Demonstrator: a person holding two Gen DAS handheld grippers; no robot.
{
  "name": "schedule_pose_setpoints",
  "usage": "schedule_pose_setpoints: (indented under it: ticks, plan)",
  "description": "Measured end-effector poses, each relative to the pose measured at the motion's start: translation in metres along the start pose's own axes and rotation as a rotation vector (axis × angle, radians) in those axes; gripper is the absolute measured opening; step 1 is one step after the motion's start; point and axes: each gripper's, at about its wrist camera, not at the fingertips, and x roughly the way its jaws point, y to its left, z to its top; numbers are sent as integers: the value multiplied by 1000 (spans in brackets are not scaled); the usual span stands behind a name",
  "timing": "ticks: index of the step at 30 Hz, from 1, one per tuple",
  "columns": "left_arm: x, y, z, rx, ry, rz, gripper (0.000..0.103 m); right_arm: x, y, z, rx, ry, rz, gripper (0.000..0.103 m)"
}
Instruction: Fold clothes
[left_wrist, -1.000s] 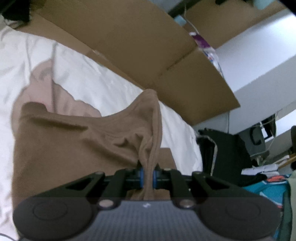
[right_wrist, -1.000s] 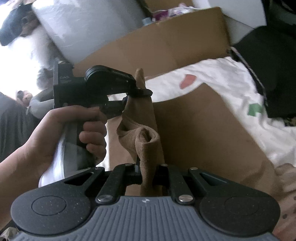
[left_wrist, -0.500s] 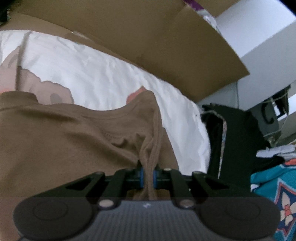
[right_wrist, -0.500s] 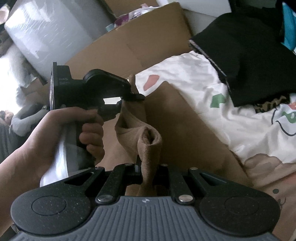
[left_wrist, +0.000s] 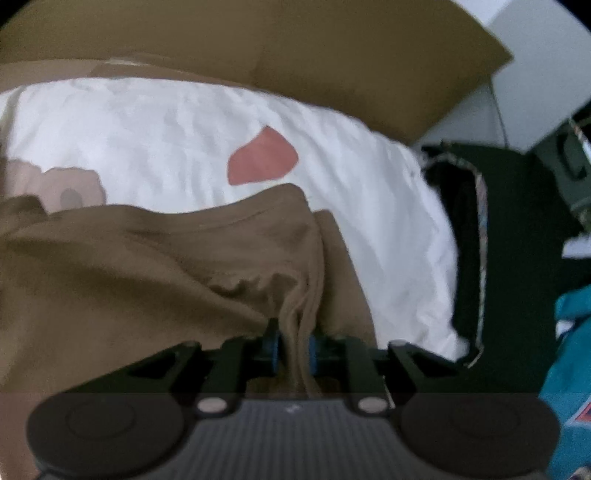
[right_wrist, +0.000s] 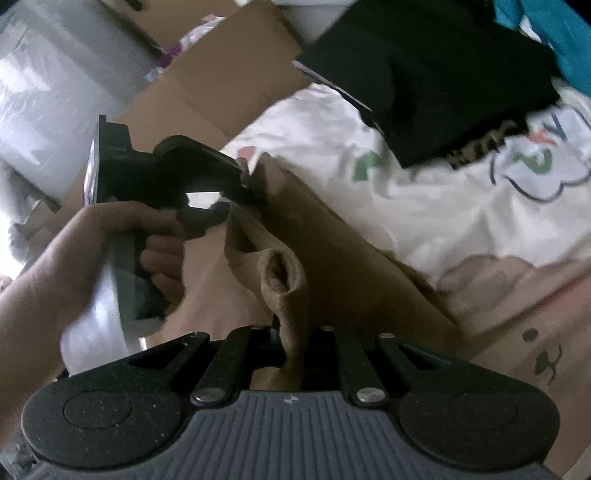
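Brown fabric fills the lower left of the left wrist view: a brown garment is spread over a white printed sheet, and a gathered fold of it runs down between the blue pads of the left gripper, whose jaws are opening with the cloth between them. Cardboard is seen along the top, dark clothing at the right. In the right wrist view, a bunched edge of the garment is pinched by the closed right gripper at lower centre. At centre left the left gripper is held by a hand at the garment's far corner. A black garment lies at the upper right.
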Motion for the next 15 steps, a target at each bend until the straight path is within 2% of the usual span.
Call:
schedule_pose_setpoints:
  ticks: [6,15]
  plan:
    - [12,-5,24,73,155,3,22,4,-8,2,-6,18,-17,5]
    - [25,-9,40,84,293,22,20,-8,-27,-1,55,-9,-47,6]
